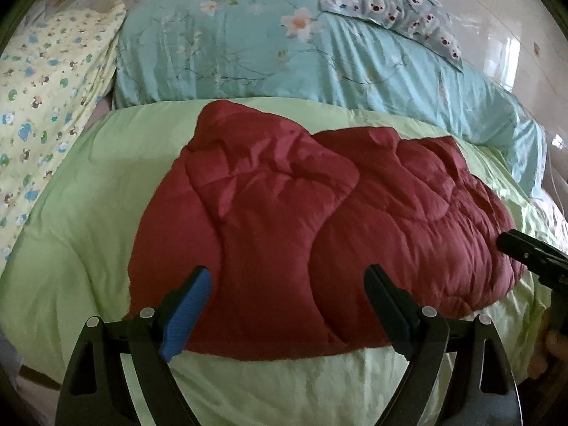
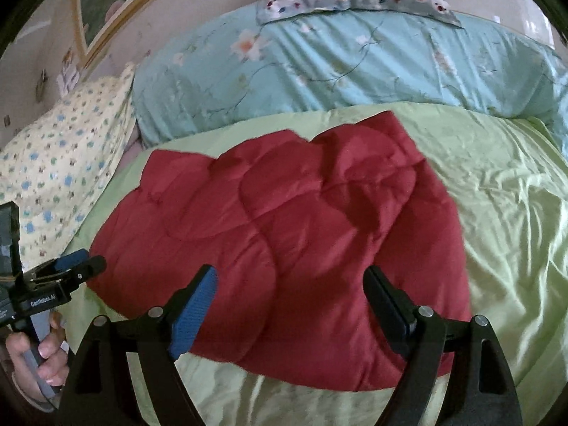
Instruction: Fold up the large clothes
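Observation:
A dark red quilted padded garment [image 1: 305, 227] lies folded in a puffy bundle on a light green bedspread [image 1: 71, 248]. My left gripper [image 1: 287, 280] hovers over its near edge, fingers wide apart, nothing pinched between them. In the right wrist view the same red garment [image 2: 284, 241] fills the middle, and my right gripper [image 2: 291, 284] hangs above its near side, open and apart from the cloth. The left gripper [image 2: 71, 266] shows at the left edge there, held by a hand [image 2: 42, 351]. The right gripper's tip [image 1: 525, 248] pokes in at the right of the left wrist view.
A rolled turquoise floral quilt [image 1: 284, 56] lies across the bed behind the garment. A yellow patterned pillow [image 1: 46, 106] sits at the left, and a grey-blue patterned pillow [image 1: 390, 3] rests on the quilt. A framed picture [image 2: 117, 3] hangs on the wall.

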`<action>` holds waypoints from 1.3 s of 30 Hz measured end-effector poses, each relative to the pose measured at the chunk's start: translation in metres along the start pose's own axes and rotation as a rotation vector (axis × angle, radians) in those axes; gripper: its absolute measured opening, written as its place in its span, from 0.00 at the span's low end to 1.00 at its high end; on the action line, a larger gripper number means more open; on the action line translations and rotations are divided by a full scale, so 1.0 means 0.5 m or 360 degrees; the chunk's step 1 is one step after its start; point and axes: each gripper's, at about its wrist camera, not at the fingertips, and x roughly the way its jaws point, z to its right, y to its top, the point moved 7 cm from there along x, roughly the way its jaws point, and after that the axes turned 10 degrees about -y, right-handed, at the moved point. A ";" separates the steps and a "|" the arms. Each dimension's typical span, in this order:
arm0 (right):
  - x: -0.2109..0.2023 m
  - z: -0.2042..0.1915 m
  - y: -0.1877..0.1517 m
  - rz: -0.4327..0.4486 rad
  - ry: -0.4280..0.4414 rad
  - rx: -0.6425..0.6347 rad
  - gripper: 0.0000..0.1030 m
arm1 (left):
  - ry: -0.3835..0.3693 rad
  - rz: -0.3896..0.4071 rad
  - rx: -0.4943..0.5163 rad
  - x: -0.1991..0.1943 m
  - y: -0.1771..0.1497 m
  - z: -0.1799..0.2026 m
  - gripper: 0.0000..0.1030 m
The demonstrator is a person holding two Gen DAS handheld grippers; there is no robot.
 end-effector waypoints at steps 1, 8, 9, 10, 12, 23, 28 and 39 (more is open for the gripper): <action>0.002 -0.006 -0.004 -0.0010 0.0003 -0.0007 0.83 | -0.0011 -0.0006 -0.0002 0.001 -0.004 0.000 0.86; 0.001 -0.037 -0.033 -0.0051 -0.0035 -0.0086 0.84 | -0.0024 -0.0058 -0.0035 0.018 -0.019 -0.007 0.86; -0.001 -0.042 -0.035 -0.0052 -0.0042 -0.0098 0.84 | -0.0033 -0.0064 -0.0042 0.022 -0.016 -0.008 0.86; -0.002 -0.048 -0.035 -0.0053 -0.0045 -0.0113 0.84 | -0.0035 -0.0069 -0.0047 0.025 -0.012 -0.011 0.86; 0.000 -0.056 -0.033 -0.0061 -0.0048 -0.0138 0.84 | -0.0025 -0.0075 -0.0054 0.034 0.001 -0.014 0.86; 0.059 -0.081 0.007 -0.0145 -0.0083 -0.0227 0.84 | 0.0051 -0.0144 -0.0005 0.120 0.035 -0.018 0.89; 0.097 -0.069 0.014 -0.0183 -0.0199 -0.0263 0.84 | 0.0042 -0.0183 -0.0040 0.159 0.052 -0.028 0.91; 0.168 -0.005 0.048 -0.0247 -0.0312 -0.0213 0.85 | 0.0089 -0.0256 -0.0045 0.223 0.081 -0.028 0.93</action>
